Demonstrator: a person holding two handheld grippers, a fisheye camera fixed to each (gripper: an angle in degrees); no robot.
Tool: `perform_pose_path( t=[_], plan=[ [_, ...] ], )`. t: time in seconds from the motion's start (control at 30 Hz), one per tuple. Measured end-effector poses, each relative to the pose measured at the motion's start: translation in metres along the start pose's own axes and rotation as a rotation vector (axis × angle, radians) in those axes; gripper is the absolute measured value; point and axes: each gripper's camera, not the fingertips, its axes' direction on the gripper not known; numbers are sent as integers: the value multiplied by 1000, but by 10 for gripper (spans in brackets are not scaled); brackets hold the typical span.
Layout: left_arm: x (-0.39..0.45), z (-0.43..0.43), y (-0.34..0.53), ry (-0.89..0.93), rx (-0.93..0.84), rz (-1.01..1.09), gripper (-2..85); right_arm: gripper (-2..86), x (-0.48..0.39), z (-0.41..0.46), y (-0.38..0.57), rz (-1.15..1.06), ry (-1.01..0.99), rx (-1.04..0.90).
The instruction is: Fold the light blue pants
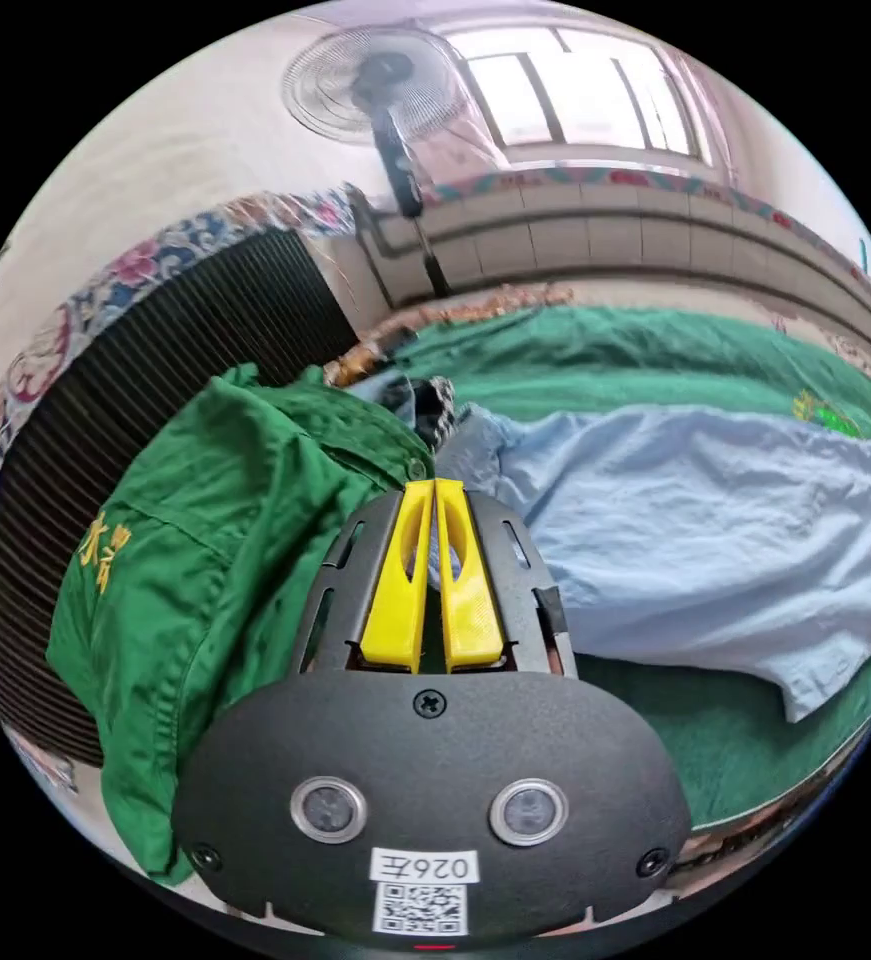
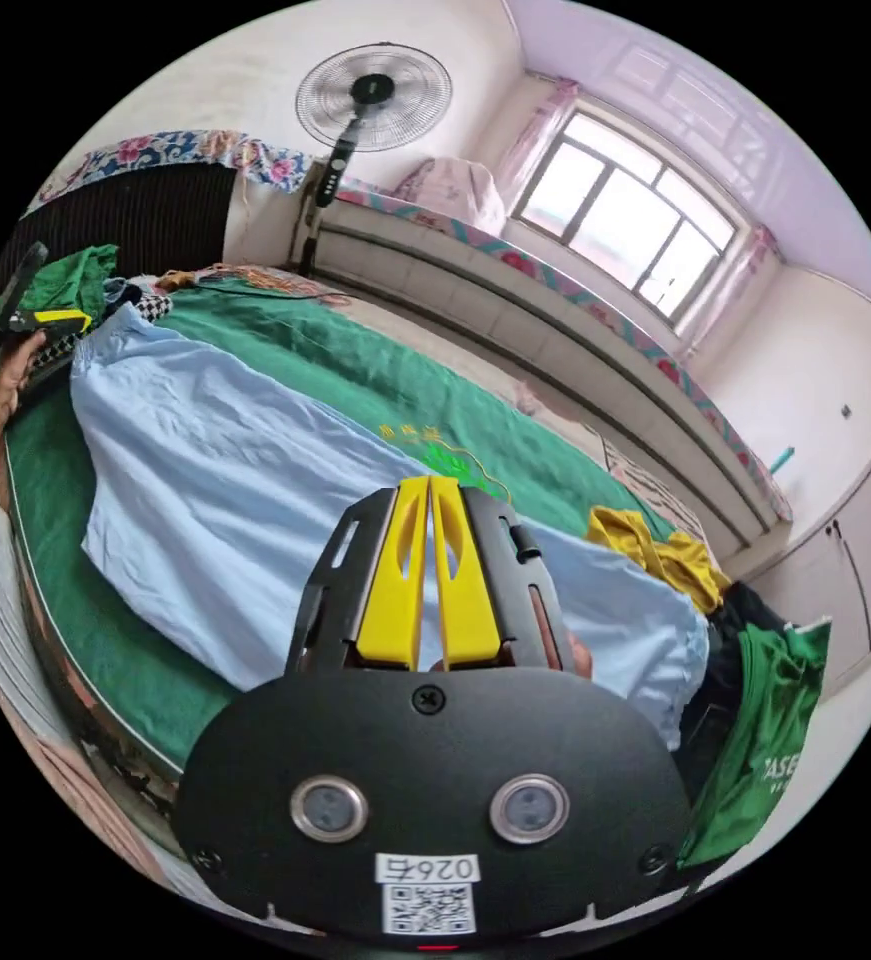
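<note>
Left gripper view is showing the left gripper (image 1: 434, 487) pinching the light blue pants (image 1: 715, 530), the right gripper (image 2: 429, 482) pinching them too.

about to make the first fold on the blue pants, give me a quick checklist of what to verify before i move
1. Light blue pants spread out on the green cover: ok.
2. Left gripper clamped on the pants' end: cannot tell, jaws are together at the fabric edge.
3. Right gripper clamped on the pants: cannot tell.
4. Fabric smooth: not ok, wrinkled.
5. Green jacket apart from the pants' end: not ok, it crowds it.
6. Yellow garment off the pants: not ok.
</note>
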Motion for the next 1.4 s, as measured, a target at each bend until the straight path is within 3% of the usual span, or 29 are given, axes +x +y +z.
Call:
perform_pose_path(
  t=[0.1,0.17,0.27,0.37,0.6,0.8,0.97,1.03,1.13,1.2,1.27,1.37,1.4],
  plan=[
    [30,-54,-18,214,240,-5,-9,-10,91,-55,139,327,-98,-34],
    [76,-88,-45,507,366,46,-9,-9,154,-95,262,698,-127,-6],
    [172,-119,-96,851,404,205,-6,-5,183,-131,413,1097,-101,83],
    [290,-151,-146,1148,439,395,9,15,170,-141,517,1278,-99,125],
    [581,-195,-227,1377,179,701,85,136,169,-83,621,1372,-243,-79],
    [801,-214,-251,1384,-22,890,112,123,172,-38,662,1339,-168,-155],
    [955,-216,-263,1243,-166,1022,179,89,160,-9,683,1297,-126,-137],
    [998,-213,-267,1208,-234,1074,219,52,161,5,685,1265,-223,-132],
    [1058,-199,-275,1217,-411,1122,264,32,149,1,687,1255,-348,40],
    [1086,-184,-278,1215,-515,1136,261,25,137,-8,675,1195,-360,104],
    [1108,-159,-286,1378,-707,1146,185,15,120,-17,655,1108,-292,99],
    [1084,-128,-310,1589,-675,976,24,8,106,-20,638,1037,-354,177],
    [1076,-123,-315,1635,-663,953,19,7,103,-21,631,1017,-359,187]
  ],
)
